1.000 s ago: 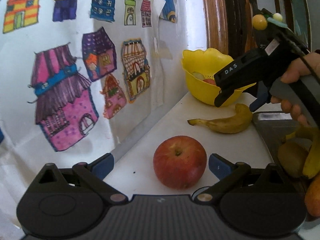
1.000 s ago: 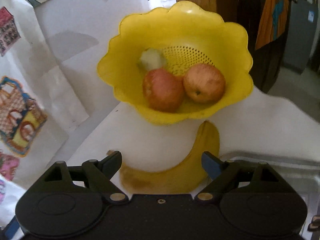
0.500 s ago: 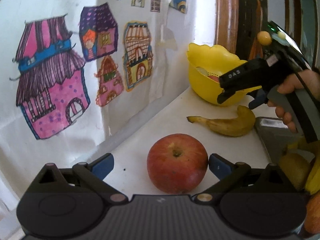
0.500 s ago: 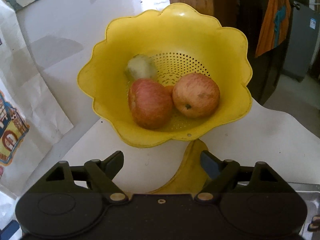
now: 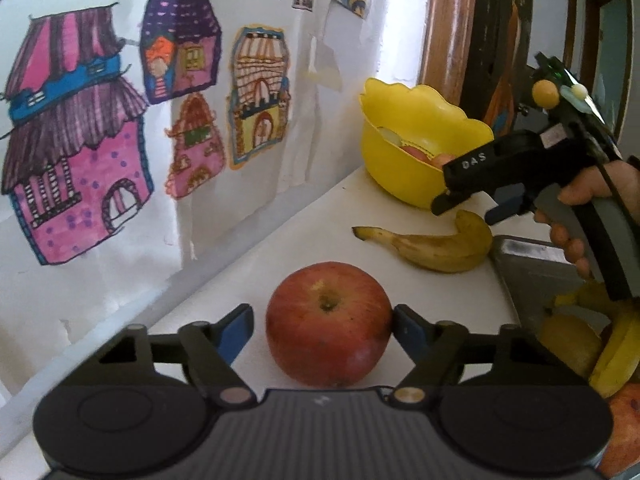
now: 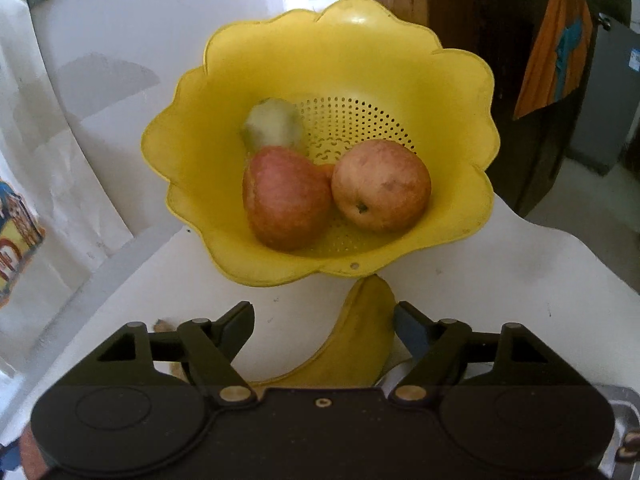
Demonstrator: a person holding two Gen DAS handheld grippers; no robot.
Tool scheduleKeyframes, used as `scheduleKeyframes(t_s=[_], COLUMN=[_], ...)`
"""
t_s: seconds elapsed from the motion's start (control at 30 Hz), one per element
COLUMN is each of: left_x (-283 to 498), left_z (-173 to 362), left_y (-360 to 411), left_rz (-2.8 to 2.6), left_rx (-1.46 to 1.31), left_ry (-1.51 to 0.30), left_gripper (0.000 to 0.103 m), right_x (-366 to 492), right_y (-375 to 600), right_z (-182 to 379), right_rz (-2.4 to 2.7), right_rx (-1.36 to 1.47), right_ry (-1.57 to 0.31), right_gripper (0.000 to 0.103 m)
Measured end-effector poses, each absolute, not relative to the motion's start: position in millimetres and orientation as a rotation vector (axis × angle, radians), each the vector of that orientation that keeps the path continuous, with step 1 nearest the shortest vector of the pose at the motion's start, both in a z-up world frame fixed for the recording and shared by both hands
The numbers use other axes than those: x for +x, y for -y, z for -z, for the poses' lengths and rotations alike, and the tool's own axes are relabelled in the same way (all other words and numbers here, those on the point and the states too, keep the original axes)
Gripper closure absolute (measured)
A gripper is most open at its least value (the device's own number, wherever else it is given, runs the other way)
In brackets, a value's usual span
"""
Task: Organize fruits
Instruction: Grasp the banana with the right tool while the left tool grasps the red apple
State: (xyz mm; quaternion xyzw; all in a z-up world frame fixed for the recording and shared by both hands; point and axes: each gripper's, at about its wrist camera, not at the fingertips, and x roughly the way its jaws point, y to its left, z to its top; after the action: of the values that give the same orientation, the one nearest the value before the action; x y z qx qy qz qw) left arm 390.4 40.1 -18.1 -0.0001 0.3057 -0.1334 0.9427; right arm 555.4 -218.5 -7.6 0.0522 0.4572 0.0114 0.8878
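Observation:
A red apple (image 5: 329, 330) sits on the white counter between the fingers of my open left gripper (image 5: 323, 324); the right pad touches its side, the left pad stands a little off. A banana (image 5: 432, 246) lies beyond it, in front of a yellow colander bowl (image 5: 400, 176). My right gripper (image 6: 323, 326) is open and empty, hovering over the banana (image 6: 352, 344), facing the bowl (image 6: 452, 128). The bowl holds two red apples (image 6: 282, 196) (image 6: 380, 184) and a pale green fruit (image 6: 272, 124).
A grey tray (image 5: 532, 264) at the right holds more bananas and fruit (image 5: 572, 340). A wall with house drawings (image 5: 80, 152) runs along the counter's left. A wooden door frame (image 5: 444, 24) stands behind the bowl.
My left gripper has moved forward around the apple, its right pad now touching it. My right gripper has risen and moved toward the bowl, so the bowl's inside shows more.

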Motion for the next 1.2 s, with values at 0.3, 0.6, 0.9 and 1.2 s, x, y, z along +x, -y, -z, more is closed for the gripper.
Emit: scheduleKeyframes(t_s=[0.3,0.6,0.9,1.2], left_x=[388.8,348.3,264.2,193.3], left_z=[17.6,13.4,7.8,4.7], left_y=[-38.7,-73.9,-124.1,-132.5], left_rz=[0.281,0.235,0.163,0.179], left_rx=[0.008,-0.005,-0.072,-0.102], left_ry=[-0.637,-0.656,-0.666,-0.670], left_gripper=[0.031,0.031,0.031,0.031], right_x=[555.4,506.5,399.6,265.8], right_y=[201.9,110.0,43.0,60.6], right_z=[14.2,9.0,-3.1,-17.3], right_rz=[-0.108,-0.451,-0.727,-0.774], right_rx=[0.068,-0.250,-0.421,-0.450], right_ry=[-1.023,-1.046,-1.035,-0.859], right_gripper=[0.047,0.047,0.047,0.041])
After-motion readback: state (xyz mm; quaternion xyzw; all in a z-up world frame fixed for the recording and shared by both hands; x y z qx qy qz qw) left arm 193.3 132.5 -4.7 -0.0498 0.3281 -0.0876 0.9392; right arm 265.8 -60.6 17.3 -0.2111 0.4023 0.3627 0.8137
